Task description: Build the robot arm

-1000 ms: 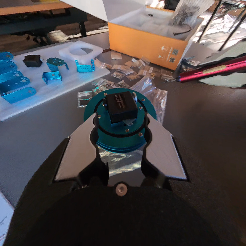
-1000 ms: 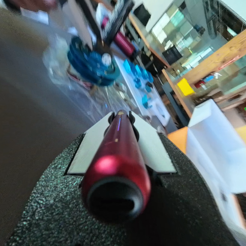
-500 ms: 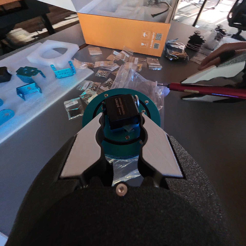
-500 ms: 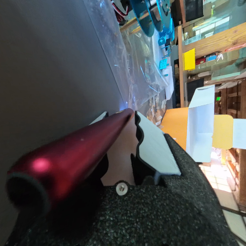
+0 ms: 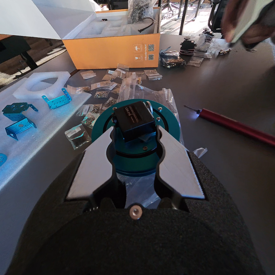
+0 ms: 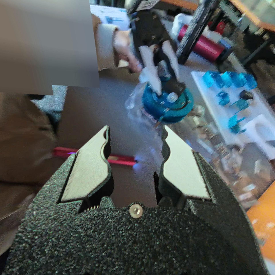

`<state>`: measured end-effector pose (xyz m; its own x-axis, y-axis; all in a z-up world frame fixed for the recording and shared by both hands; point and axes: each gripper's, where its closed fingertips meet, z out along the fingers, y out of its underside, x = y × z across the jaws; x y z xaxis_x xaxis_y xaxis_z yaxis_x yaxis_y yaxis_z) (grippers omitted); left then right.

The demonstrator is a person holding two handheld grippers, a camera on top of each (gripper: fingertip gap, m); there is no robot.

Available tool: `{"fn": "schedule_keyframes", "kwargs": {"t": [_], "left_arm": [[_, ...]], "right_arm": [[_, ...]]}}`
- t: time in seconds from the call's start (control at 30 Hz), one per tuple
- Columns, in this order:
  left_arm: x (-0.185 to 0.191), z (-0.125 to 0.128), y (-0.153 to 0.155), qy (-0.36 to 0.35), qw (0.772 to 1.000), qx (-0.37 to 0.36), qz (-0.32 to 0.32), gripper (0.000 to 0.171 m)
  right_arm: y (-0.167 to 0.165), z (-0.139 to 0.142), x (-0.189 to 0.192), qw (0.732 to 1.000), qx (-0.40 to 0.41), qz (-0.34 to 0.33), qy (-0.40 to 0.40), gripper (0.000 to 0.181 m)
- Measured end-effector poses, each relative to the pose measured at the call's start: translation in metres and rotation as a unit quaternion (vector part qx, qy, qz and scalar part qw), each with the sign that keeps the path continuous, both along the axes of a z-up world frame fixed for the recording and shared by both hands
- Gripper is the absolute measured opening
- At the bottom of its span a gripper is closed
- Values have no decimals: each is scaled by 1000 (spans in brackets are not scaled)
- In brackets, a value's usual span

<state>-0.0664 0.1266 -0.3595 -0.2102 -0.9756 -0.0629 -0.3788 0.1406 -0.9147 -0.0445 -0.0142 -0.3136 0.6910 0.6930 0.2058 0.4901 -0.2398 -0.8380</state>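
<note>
1. Left wrist view, frame centre: the left gripper (image 5: pixel 134 129) was pinching a black servo (image 5: pixel 134 119) mounted on a teal disc (image 5: pixel 134 163); both fingertips pressed against the servo's sides.
2. The disc sat on a clear plastic bag (image 5: pixel 156 95) on the grey table (image 5: pixel 223 163).
3. Right of centre, a red screwdriver (image 5: pixel 238 126) lay on the table, apart from both grippers, its tip lit.
4. Upper centre: an open orange box (image 5: pixel 111 50). Small parts bags (image 5: pixel 102 93) lay below it; blue brackets (image 5: pixel 58 99) rested on white foam (image 5: pixel 40 84) at left.
5. Right wrist view: the right gripper (image 6: pixel 136 128) was spread wide and held nothing, raised above the table with the screwdriver (image 6: pixel 119 160) lying below it. The view was blurred.
</note>
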Motion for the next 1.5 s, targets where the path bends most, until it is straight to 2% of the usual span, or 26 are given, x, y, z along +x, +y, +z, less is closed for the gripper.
{"fn": "schedule_keyframes", "kwargs": {"t": [0.07, 0.13, 0.17, 0.2, 0.27, 0.37, 0.43, 0.5, 0.63, 0.97, 1.13, 1.2, 1.27, 1.5], "left_arm": [[0, 0, 0, -3, 1000, 7, -2, 51], [0, 0, 0, -12, 1000, 0, -2, 51], [0, 0, 0, -17, 1000, -5, -2, 51], [0, 0, 0, -20, 1000, -7, -2, 51], [-1, 0, -1, -20, 1000, -3, -1, 50], [0, 0, -1, -22, 1000, -3, 2, 50], [0, 0, -1, -24, 1000, -7, 3, 51], [0, 0, -1, -25, 1000, -6, 4, 50], [0, 0, -1, -27, 1000, -7, 5, 50], [1, 1, -3, -33, 999, -6, 10, 51], [1, 1, -3, -34, 999, -6, 11, 51], [1, 1, -3, -34, 999, -5, 12, 51], [1, 1, -4, -35, 999, -6, 12, 51], [1, 1, -4, -42, 999, -5, 21, 50]], "right_arm": [[64, -9, 3, 999, 34, -26, -9, 69], [110, -24, 0, 999, 27, -30, 16, 66], [119, -27, -6, 999, 22, -16, 35, 55], [124, -28, -12, 999, 26, -2, 44, 54], [135, -33, -15, 998, 55, -11, 26, 43], [135, -37, -15, 997, 77, -10, 25, 30], [135, -42, -12, 997, 69, -14, 22, 32], [135, -38, -13, 996, 73, -11, 41, 25], [133, -43, -10, 997, 73, -10, 31, 19], [131, -45, -11, 995, 67, -13, 69, 22], [131, -46, -12, 993, 33, -8, 117, 19], [128, -45, -14, 990, 12, 1, 142, 28], [130, -44, -13, 987, 5, -4, 158, 23], [131, -43, -12, 988, 26, -7, 149, 20]]}}
